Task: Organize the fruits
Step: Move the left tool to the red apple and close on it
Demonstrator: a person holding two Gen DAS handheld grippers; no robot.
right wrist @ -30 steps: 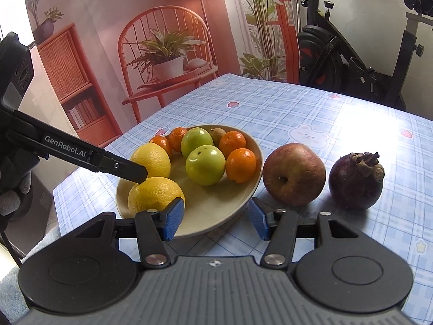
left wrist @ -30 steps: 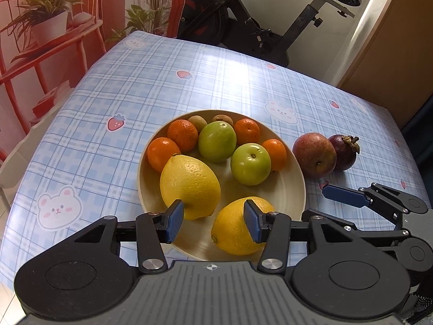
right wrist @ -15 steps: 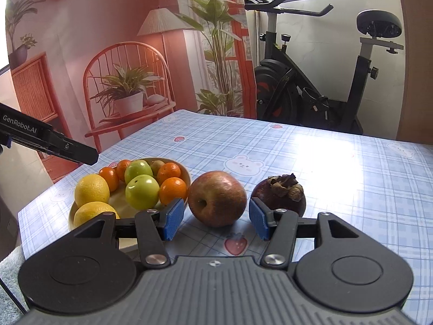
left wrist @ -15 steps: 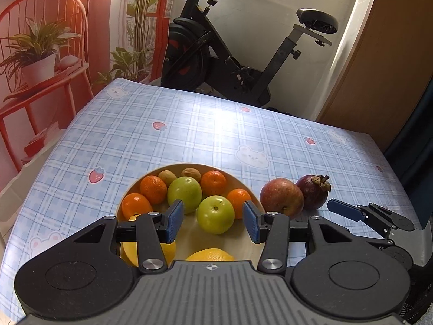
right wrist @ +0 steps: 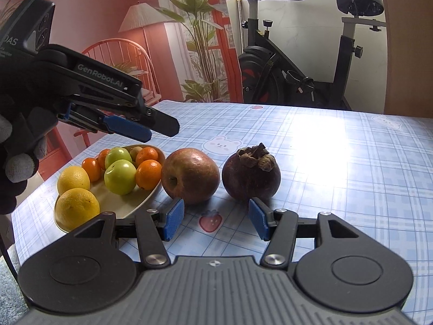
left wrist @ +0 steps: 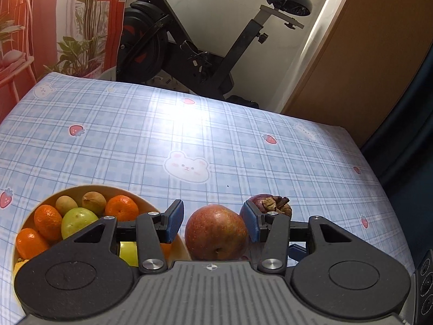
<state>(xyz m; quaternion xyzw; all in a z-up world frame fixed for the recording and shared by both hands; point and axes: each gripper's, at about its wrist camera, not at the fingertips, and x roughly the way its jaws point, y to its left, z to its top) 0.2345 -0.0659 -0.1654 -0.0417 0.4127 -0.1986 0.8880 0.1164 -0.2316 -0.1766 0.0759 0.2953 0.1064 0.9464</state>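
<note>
Item: left tongs (left wrist: 213, 220). Jaws apart, nothing clamped. A second before they had framed the two lemons in the bowl; now they had swung across to bracket the red apple (left wrist: 216, 233), pads clear of its skin on both sides as far as could be told. In the right wrist view they hung in the air above the bowl's far rim.

Item: right tongs (right wrist: 215, 222). Jaws apart, empty, low over the bench (right wrist: 338, 162), just short of the apple and the mangosteen (right wrist: 251, 174); earlier they had faced the bowl.

Item: bowl (right wrist: 140, 203). Held two lemons (right wrist: 77, 207), two green apples (right wrist: 120, 177), several mandarins (right wrist: 148, 174) and small brown fruits at the back.

Item: loose fruit. Apple just beside the bowl's rim, mangosteen beside the apple, both on the bench.

Assessment: both tongs had shifted to the two loose pieces, probably the last to go in the bowl; the apple looked first.
</note>
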